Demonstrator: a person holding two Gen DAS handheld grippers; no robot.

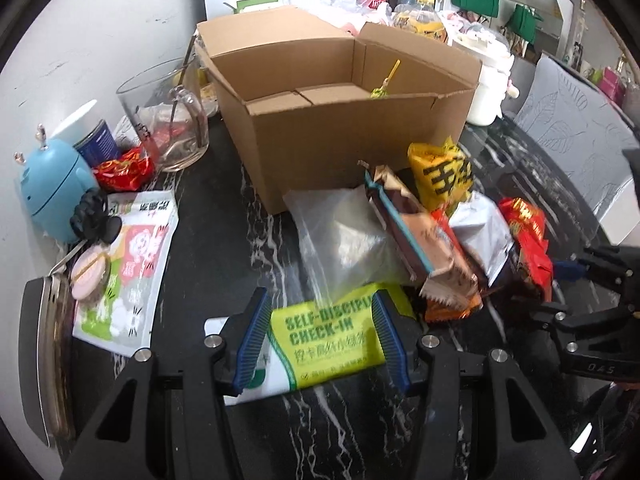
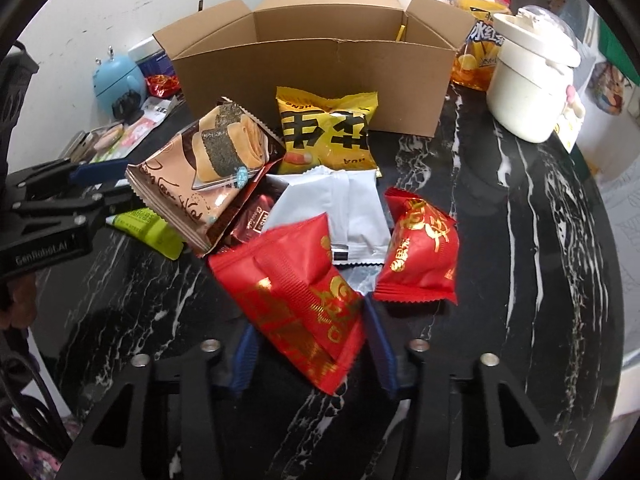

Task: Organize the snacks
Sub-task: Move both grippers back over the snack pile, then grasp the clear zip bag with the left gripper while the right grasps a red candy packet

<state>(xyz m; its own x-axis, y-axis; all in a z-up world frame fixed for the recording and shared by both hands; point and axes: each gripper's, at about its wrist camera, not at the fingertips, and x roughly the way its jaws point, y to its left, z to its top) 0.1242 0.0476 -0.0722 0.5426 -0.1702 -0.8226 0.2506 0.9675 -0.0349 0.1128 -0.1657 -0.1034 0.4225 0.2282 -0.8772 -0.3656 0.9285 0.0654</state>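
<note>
An open cardboard box (image 1: 340, 140) (image 2: 300, 80) stands at the back of the black marble table (image 2: 500, 240). In front of it lies a pile of snacks: a yellow packet (image 2: 328, 136), a brown seaweed-roll packet (image 2: 208, 172), a white packet (image 2: 344, 208), a red packet (image 2: 420, 256) and a clear zip bag (image 1: 352, 240). My left gripper (image 1: 320, 336) is shut on a green "check-in" packet (image 1: 328, 340) at the pile's near left. My right gripper (image 2: 312, 344) is shut on a larger red packet (image 2: 296, 300) at the pile's front edge.
A glass mug (image 1: 168, 120), a blue round gadget (image 1: 56, 188) and a green-and-white bag (image 1: 128, 272) crowd the left by the wall. A white pot (image 2: 528, 84) and a bottle of yellow drink (image 2: 476, 52) stand right of the box. A grey chair (image 1: 580, 140) is beyond the table's right edge.
</note>
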